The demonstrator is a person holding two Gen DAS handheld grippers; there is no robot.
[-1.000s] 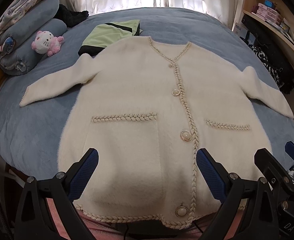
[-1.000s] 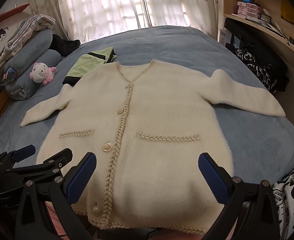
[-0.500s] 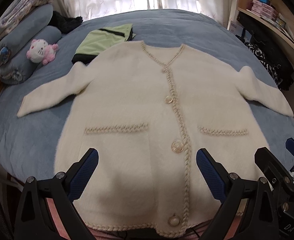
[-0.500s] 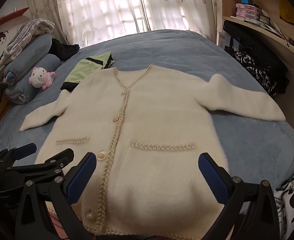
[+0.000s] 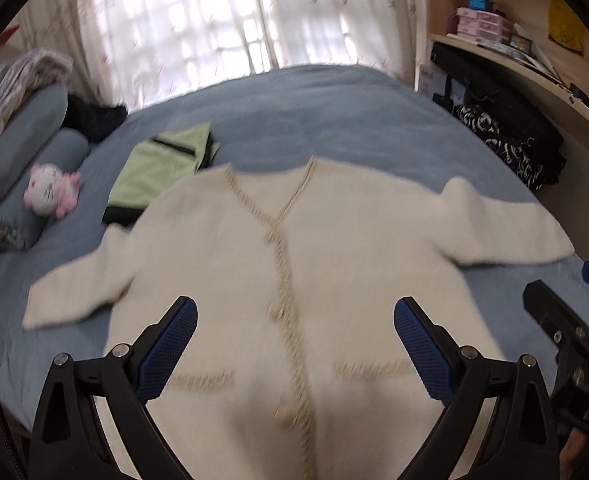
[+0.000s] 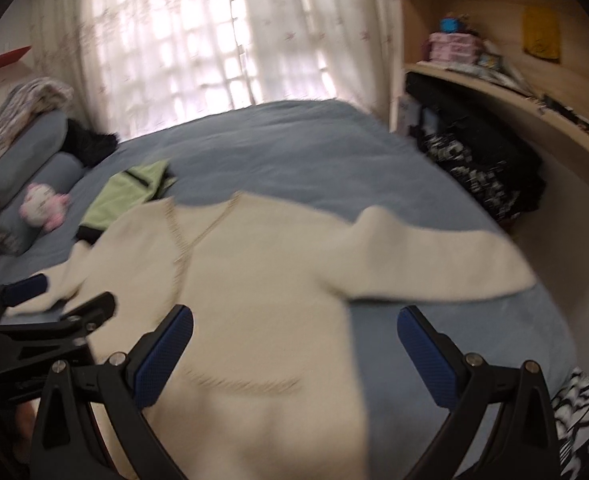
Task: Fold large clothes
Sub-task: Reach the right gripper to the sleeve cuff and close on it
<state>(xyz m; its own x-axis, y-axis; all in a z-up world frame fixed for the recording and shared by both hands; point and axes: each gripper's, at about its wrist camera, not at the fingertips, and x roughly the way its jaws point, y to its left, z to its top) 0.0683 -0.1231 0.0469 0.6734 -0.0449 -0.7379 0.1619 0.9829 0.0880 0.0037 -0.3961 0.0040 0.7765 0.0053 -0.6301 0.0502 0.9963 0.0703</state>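
Note:
A cream fluffy cardigan (image 5: 294, 264) with braided trim and pearl buttons lies flat, front up, on the blue bed (image 5: 314, 112), both sleeves spread out. My left gripper (image 5: 294, 332) hovers open above its lower front, fingers wide on either side of the button line. My right gripper (image 6: 294, 340) hovers open above the cardigan (image 6: 262, 288) near its right side, below the right sleeve (image 6: 434, 264). Neither holds anything. Each gripper shows at the edge of the other's view. Both views are motion-blurred.
A folded green garment (image 5: 162, 168) lies by the cardigan's left shoulder. Blue pillows (image 5: 26, 152), a pink plush toy (image 5: 50, 192) and a black item sit at the left. A wooden shelf unit (image 5: 514, 60) and dark patterned clothes (image 5: 510, 140) stand on the right. Curtains behind.
Both grippers have tilted upward and moved forward over the cardigan, so its hem has left the view and more of the window and shelf shows. The cardigan lies as before.

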